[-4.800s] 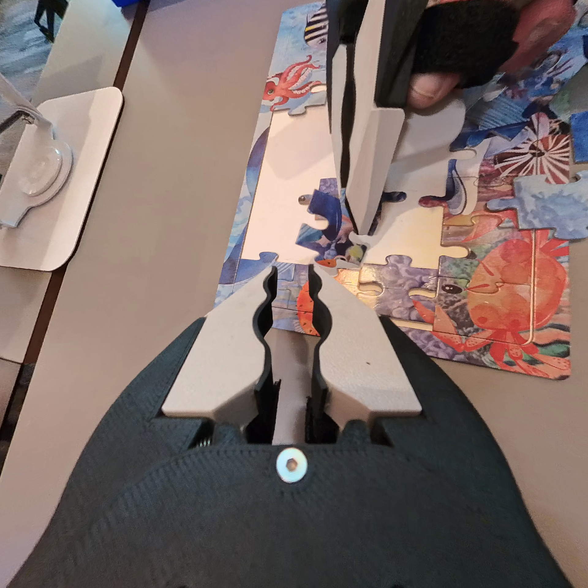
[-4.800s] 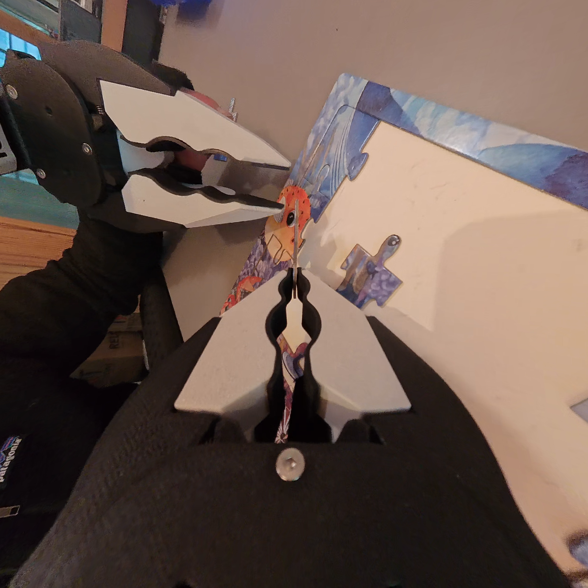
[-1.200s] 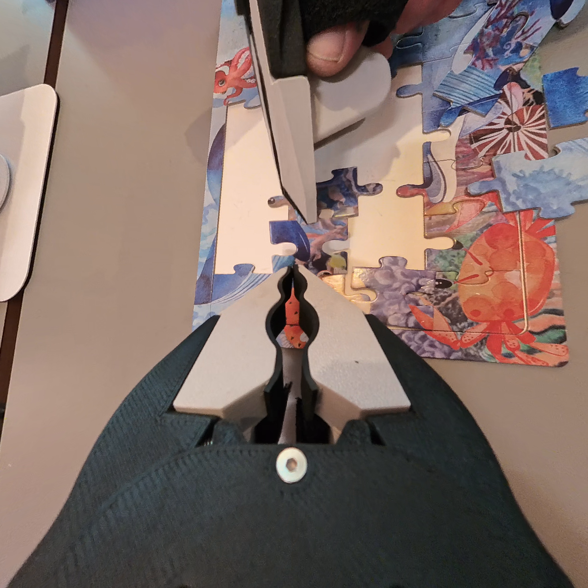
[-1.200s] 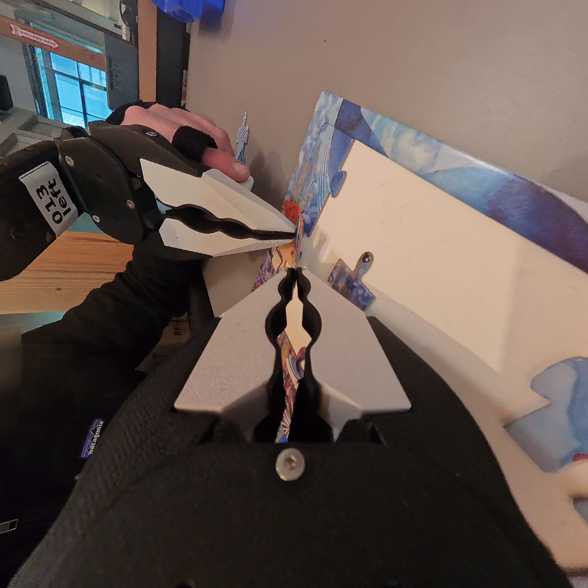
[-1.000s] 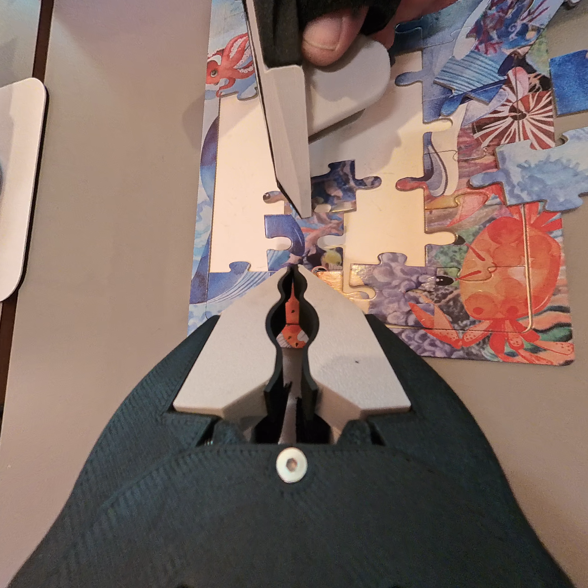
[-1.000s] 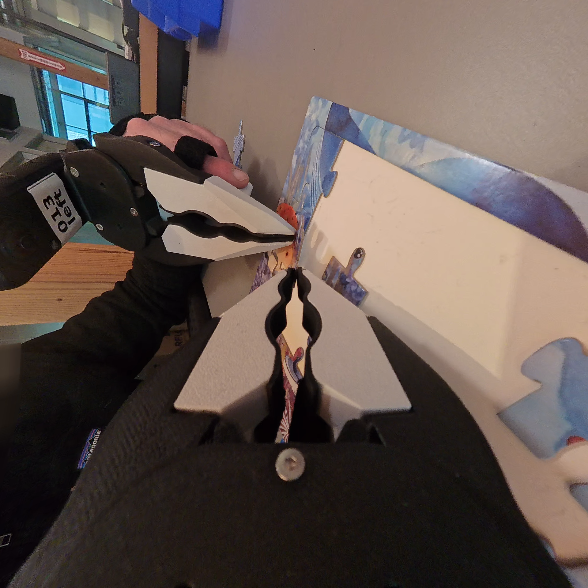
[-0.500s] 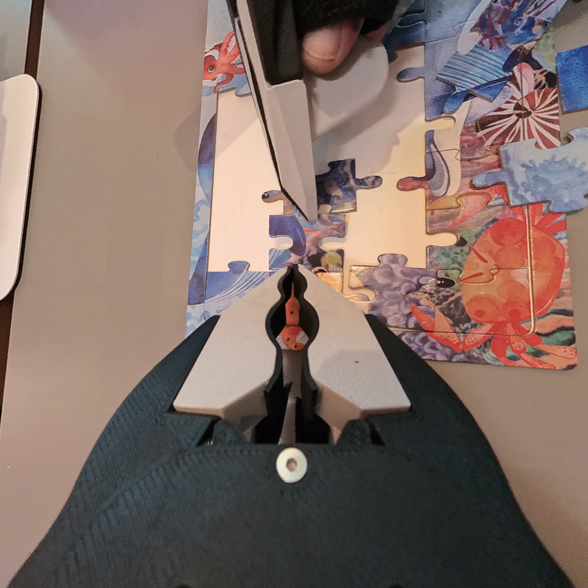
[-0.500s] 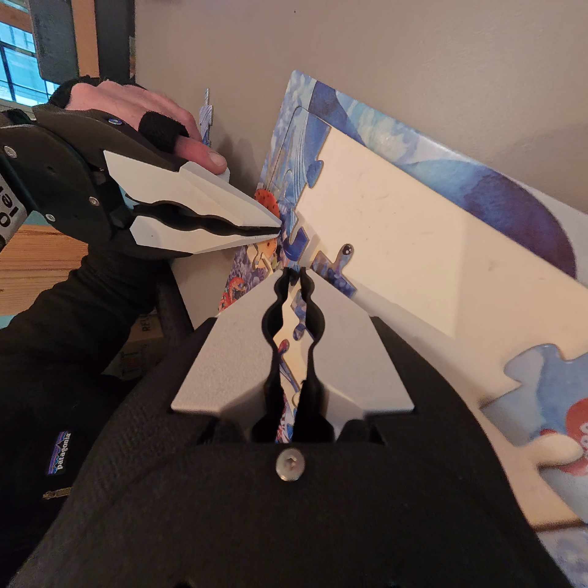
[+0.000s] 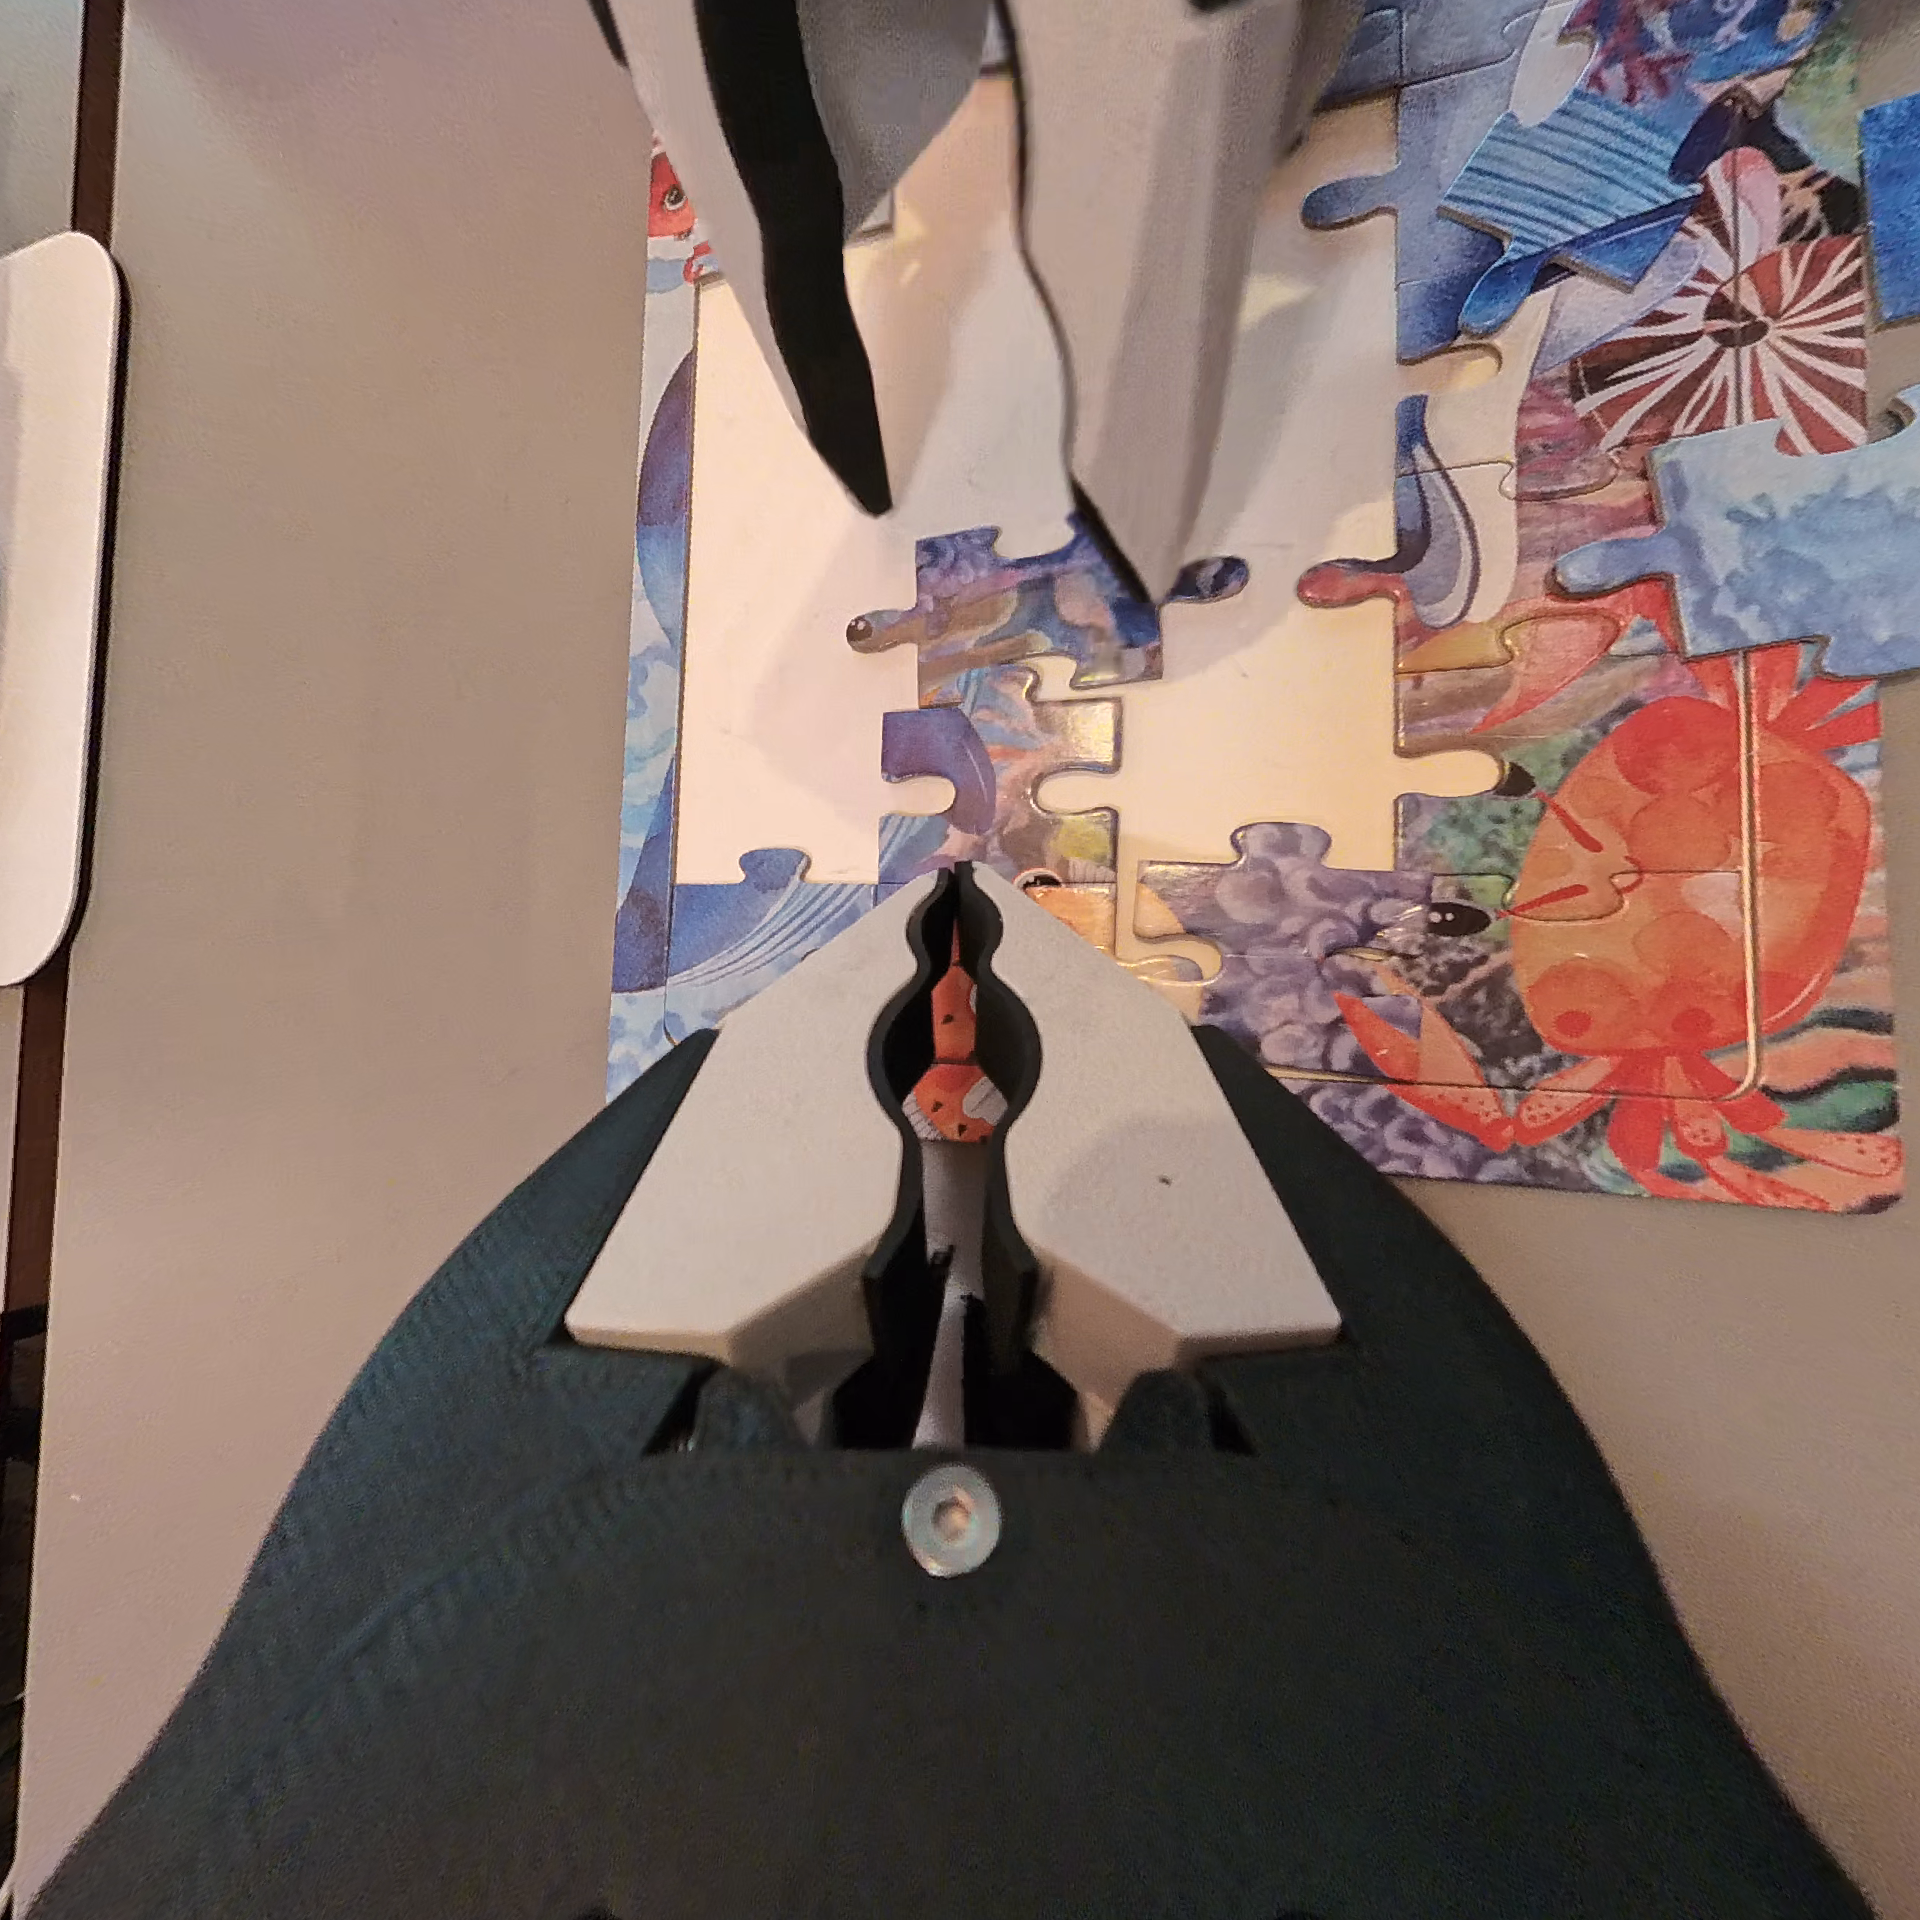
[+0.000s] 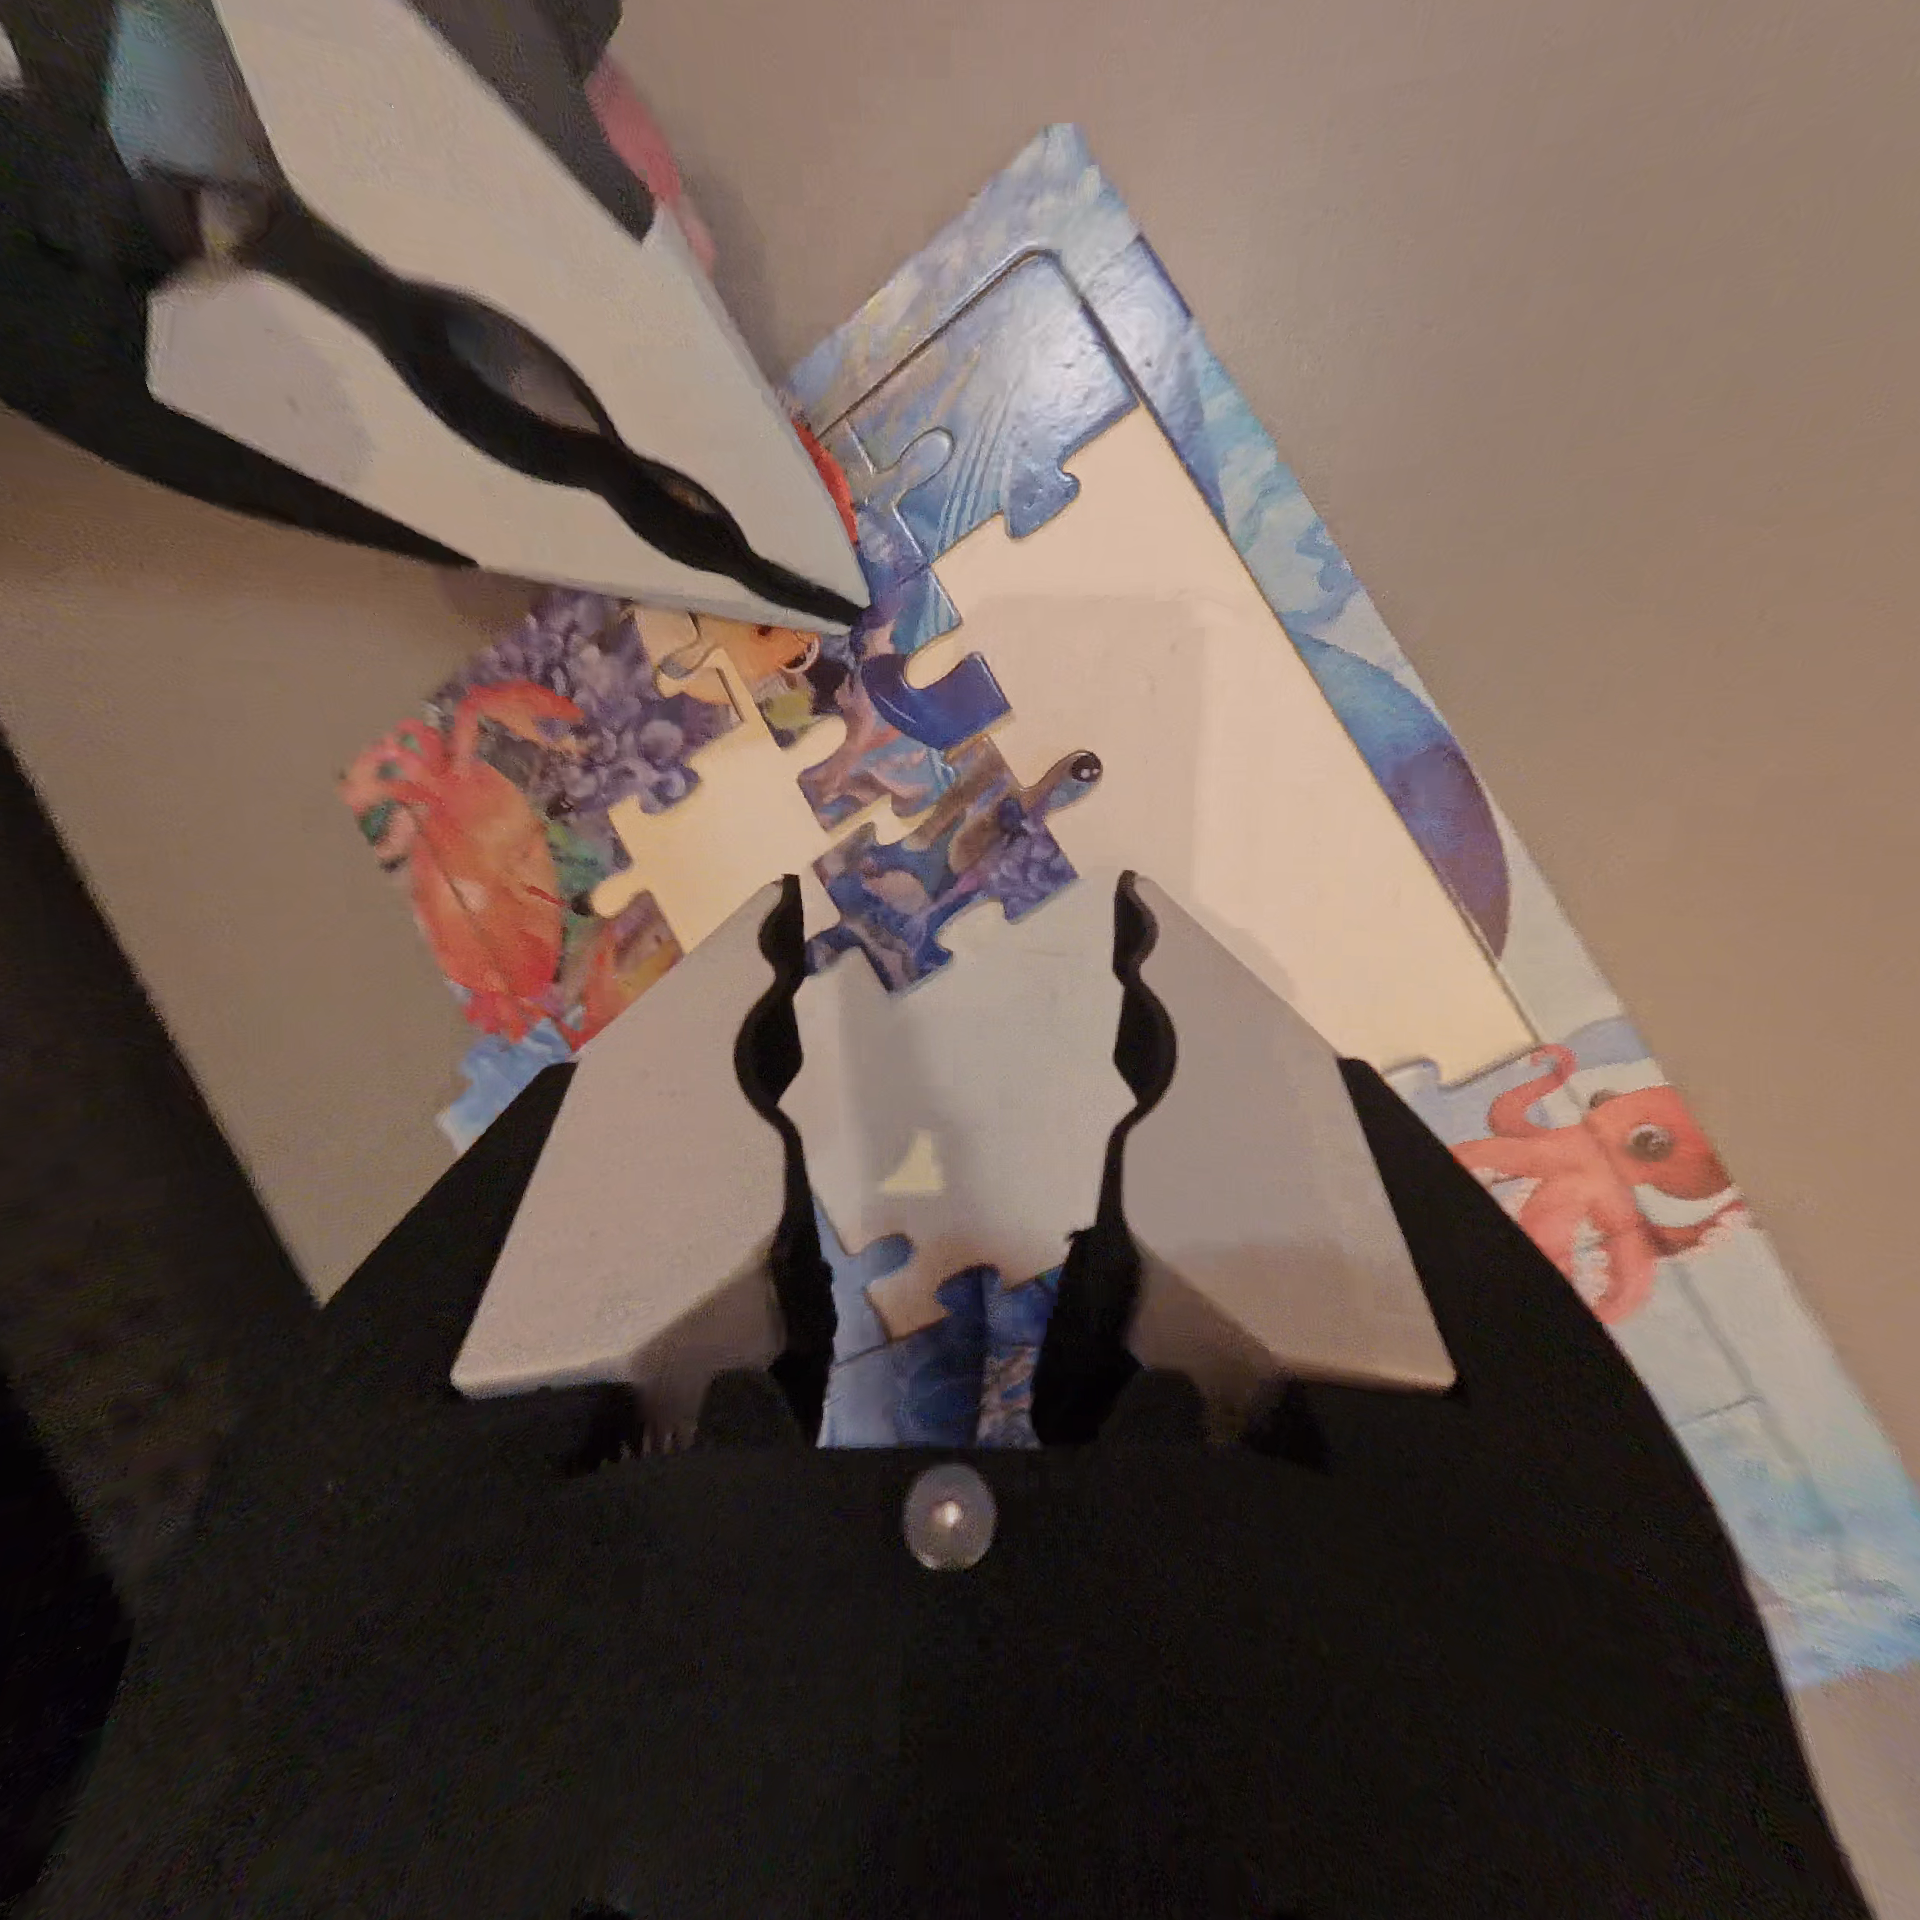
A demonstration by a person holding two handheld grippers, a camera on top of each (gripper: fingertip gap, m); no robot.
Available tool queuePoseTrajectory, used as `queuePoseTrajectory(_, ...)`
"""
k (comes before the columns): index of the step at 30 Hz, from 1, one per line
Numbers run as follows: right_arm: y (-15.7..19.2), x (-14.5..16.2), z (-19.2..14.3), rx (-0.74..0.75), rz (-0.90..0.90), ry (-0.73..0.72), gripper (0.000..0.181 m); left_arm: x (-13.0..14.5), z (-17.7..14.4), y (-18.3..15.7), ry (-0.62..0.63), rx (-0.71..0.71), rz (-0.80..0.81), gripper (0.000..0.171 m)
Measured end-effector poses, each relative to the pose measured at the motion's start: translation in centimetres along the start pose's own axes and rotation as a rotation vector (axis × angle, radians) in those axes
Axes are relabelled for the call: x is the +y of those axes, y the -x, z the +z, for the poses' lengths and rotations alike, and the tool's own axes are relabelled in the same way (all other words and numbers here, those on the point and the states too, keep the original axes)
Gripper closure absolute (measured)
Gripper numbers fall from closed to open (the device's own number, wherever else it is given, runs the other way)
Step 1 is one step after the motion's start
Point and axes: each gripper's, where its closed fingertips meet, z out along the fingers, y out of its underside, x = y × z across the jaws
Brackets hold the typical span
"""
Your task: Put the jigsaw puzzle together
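The jigsaw tray [image 9: 769,623] lies flat on the table, with a blue border and a bare cream middle. Fitted pieces with an orange crab [image 9: 1683,904] fill its right and near side. A blue-purple piece [image 9: 1029,613] lies loose in the tray, just above a fitted blue piece [image 9: 997,769]. My right gripper [image 9: 997,540] hangs open over it, with one fingertip at the piece's right knob; in its own view [image 10: 961,883] the piece [image 10: 935,862] lies between the tips. My left gripper [image 9: 956,873] is shut, with its tips on the lower pieces; it also shows in the right wrist view [image 10: 852,613].
Several loose pieces [image 9: 1662,156] are piled at the tray's far right, and a light blue piece [image 9: 1787,561] lies on top of the crab area. An orange octopus [image 10: 1621,1153] marks one tray corner. A white pad [image 9: 42,603] sits at the left by the table's dark edge. Across from one pair of fingers to the other is roughly 5 centimeters. To the orange octopus [image 10: 1621,1153]: right tips about 9 centimeters, left tips about 15 centimeters.
My right gripper has opened and let go of the blue-purple piece, which now lies flat in the tray. It has turned and lifted. My left gripper stays shut in place.
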Motion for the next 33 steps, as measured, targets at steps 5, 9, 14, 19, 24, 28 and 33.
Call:
queuePoseTrajectory(5, 0.5, 0.0, 1.1, 0.071, -0.209, 0.012, 0.11, 0.0, 0.0, 0.0, 0.001, 0.0, -0.001, 0.171)
queuePoseTrajectory(9, -0.1, 0.0, 1.2, 0.135, -0.239, 0.026, 0.122, 0.0, 0.0, 0.0, -0.001, 0.001, -0.003, 0.171)
queuePoseTrajectory(14, 0.2, 0.3, 1.1, 0.143, -0.258, 0.038, 0.132, 0.0, 0.0, 0.0, -0.005, 0.002, -0.006, 0.171)
queuePoseTrajectory(19, -0.1, 0.8, 0.8, 0.145, -0.244, 0.048, 0.133, 0.0, 0.0, 0.0, -0.002, -0.002, -0.001, 0.171)
queuePoseTrajectory(24, -0.2, 0.8, 0.7, 0.139, -0.228, 0.033, 0.134, -0.6, -0.2, -0.3, -0.028, 0.022, -0.011, 0.171)
queuePoseTrajectory(28, -0.7, 0.5, 0.5, 0.146, -0.21, 0.003, 0.149, -0.6, -0.6, 0.2, -0.031, 0.008, -0.017, 0.171)
queuePoseTrajectory(33, -0.6, 0.5, 0.5, 0.122, -0.206, 0.008, 0.15, 0.1, -0.2, 0.2, -0.007, 0.009, -0.016, 0.171)
